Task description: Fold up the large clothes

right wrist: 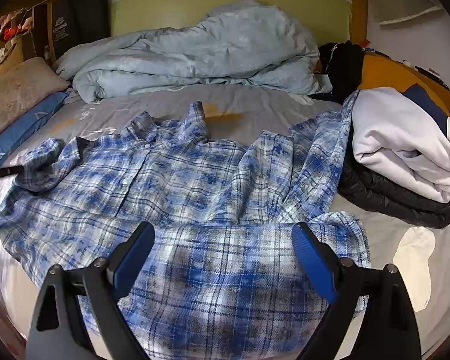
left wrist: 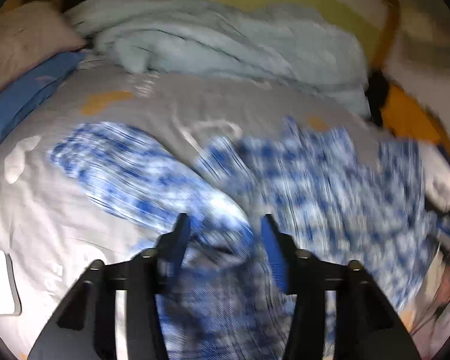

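- Right wrist view shows the plaid shirt (right wrist: 177, 180) spread front-up on the bed (right wrist: 255, 126), collar toward the quilt (right wrist: 195, 57), its left sleeve bunched.
- Left gripper (left wrist: 223, 225) hangs over that sleeve, jaws about half open with cloth between them but not pinched, as far as the blur allows.
- Right gripper (right wrist: 223, 234) hovers above the hem, jaws wide and empty.
- Best to flatten the sleeve first, then pinch both layers at the hem and fold evenly, clear of the clothes pile (right wrist: 405, 156) at right.
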A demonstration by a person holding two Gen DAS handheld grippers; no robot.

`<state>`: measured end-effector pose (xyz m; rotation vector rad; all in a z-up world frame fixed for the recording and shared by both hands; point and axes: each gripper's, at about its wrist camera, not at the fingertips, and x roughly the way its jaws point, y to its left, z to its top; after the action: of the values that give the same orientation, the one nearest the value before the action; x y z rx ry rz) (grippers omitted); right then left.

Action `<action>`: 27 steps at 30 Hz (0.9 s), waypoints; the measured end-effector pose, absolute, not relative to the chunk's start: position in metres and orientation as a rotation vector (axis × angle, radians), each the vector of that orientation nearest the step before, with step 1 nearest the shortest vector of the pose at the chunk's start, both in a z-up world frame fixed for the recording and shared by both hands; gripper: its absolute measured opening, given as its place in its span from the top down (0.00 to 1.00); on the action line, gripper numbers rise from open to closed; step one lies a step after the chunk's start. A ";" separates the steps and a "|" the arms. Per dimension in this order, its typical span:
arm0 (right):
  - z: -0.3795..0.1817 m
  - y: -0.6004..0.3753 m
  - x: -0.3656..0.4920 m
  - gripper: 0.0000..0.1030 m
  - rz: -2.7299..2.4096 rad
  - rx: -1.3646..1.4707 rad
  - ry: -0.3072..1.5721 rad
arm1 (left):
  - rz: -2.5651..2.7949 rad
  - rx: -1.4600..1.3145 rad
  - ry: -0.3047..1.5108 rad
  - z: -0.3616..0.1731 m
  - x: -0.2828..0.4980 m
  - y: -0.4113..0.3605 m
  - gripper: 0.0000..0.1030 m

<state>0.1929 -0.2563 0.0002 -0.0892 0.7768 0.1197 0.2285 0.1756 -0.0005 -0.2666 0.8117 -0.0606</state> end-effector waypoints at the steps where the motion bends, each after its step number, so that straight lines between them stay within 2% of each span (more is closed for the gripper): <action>1: 0.000 -0.256 0.192 0.11 0.119 -0.096 0.774 | -0.059 -0.311 0.802 0.003 0.228 0.188 0.50; 5: -0.002 -0.253 0.191 0.11 0.108 -0.118 0.772 | 0.038 -0.398 0.798 -0.003 0.250 0.231 0.36; 13: -0.014 -0.250 0.200 0.10 0.089 -0.104 0.812 | 0.241 -0.461 0.943 -0.070 0.298 0.292 0.33; 16: -0.029 -0.250 0.206 0.01 0.111 -0.049 0.873 | 0.262 -0.503 0.953 -0.087 0.303 0.302 0.33; 18: -0.046 -0.249 0.213 0.00 0.131 -0.004 0.950 | 0.275 -0.471 0.925 -0.086 0.302 0.300 0.38; 20: -0.064 -0.247 0.218 0.00 0.107 -0.004 1.002 | 0.255 -0.411 0.919 -0.083 0.302 0.291 0.97; 24: -0.071 -0.230 0.214 0.00 0.063 -0.120 0.968 | 0.236 -0.282 0.790 -0.050 0.292 0.270 0.97; 27: -0.069 -0.232 0.211 0.00 0.070 -0.091 0.971 | 0.187 -0.252 0.667 -0.016 0.277 0.253 0.97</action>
<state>0.2114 -0.2320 -0.0686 -0.0912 0.9713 0.0700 0.2766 0.2531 -0.0160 -0.2525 0.6674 0.1868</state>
